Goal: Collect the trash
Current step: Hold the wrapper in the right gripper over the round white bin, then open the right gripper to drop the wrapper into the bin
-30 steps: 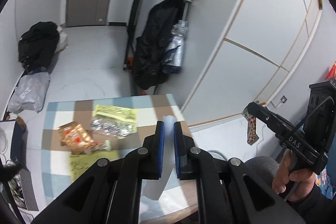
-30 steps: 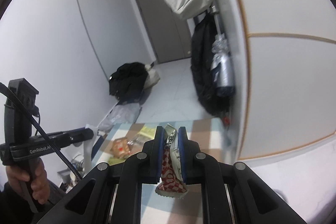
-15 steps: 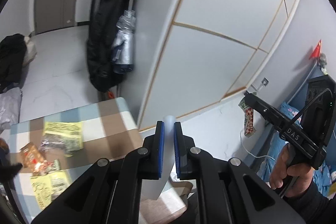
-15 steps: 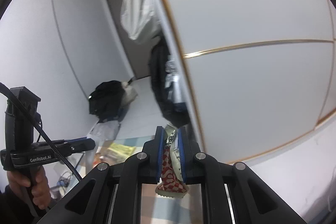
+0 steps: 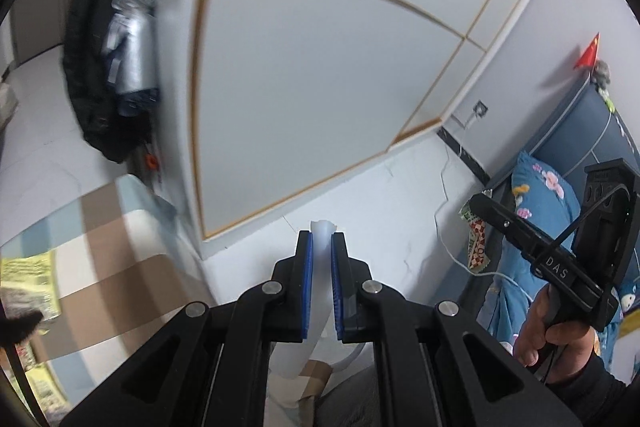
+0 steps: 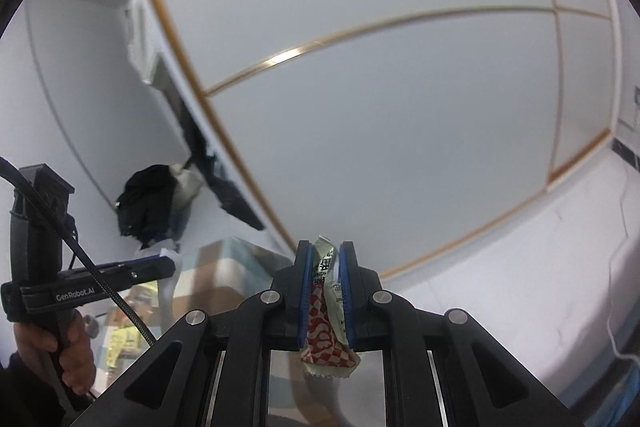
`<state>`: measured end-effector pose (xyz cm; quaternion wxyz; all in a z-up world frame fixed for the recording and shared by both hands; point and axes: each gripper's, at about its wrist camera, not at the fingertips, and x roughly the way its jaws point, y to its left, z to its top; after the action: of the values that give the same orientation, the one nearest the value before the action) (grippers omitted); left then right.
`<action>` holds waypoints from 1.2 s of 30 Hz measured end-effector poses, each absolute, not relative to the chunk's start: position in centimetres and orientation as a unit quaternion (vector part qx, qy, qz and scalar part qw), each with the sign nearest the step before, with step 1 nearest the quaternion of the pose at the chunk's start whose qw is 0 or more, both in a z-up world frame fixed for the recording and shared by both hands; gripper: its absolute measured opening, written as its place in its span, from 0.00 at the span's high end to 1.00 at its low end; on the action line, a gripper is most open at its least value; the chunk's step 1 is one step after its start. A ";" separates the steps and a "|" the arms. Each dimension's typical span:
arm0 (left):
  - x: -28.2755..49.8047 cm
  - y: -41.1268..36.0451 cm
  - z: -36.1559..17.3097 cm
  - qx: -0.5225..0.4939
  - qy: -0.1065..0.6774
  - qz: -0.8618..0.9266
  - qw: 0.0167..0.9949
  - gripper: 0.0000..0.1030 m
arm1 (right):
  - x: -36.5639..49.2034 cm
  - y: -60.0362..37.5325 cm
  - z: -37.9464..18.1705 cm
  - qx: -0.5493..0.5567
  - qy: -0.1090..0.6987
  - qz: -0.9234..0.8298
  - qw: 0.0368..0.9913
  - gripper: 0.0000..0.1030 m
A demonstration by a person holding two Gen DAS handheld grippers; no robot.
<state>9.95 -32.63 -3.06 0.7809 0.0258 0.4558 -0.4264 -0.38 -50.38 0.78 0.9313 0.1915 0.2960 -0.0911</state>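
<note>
Red-checked crinkled snack wrapper (image 6: pixel 328 341) pinched in the right gripper (image 6: pixel 326 277); thin white translucent plastic sheet (image 5: pixel 316 311) clamped in the left gripper (image 5: pixel 320 283).
Judging by the yellow wrappers (image 5: pixel 30 277) lying on the checked brown-and-blue tablecloth (image 5: pixel 116 259), more trash is left. Both grippers tilt downward, side by side, facing the white gold-trimmed wardrobe (image 5: pixel 320 75) away from the table.

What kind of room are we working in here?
Most likely a bedroom in a home: a built-in wardrobe with gold-trimmed panels, a bed headboard with a floral pillow, and a coat rack hung with dark clothes.
</note>
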 end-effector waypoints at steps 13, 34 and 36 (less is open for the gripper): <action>9.5 -39.6 -10.3 0.081 0.530 -0.440 0.720 0.95 | -1.5 -55.5 -10.7 0.269 0.390 -0.113 0.873 0.88; 11.1 -43.7 -18.0 0.095 0.625 -0.425 0.647 0.95 | 0.1 -55.4 -23.6 0.334 0.504 -0.103 0.790 0.85; 11.2 -43.9 -18.4 0.096 0.633 -0.423 0.641 0.95 | 0.0 -55.3 -24.4 0.337 0.513 -0.098 0.784 0.85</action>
<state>11.18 -43.91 -18.40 0.6413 0.0957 0.6327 -0.4234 0.00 -55.33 -24.41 0.7837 0.3368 0.5126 -0.0985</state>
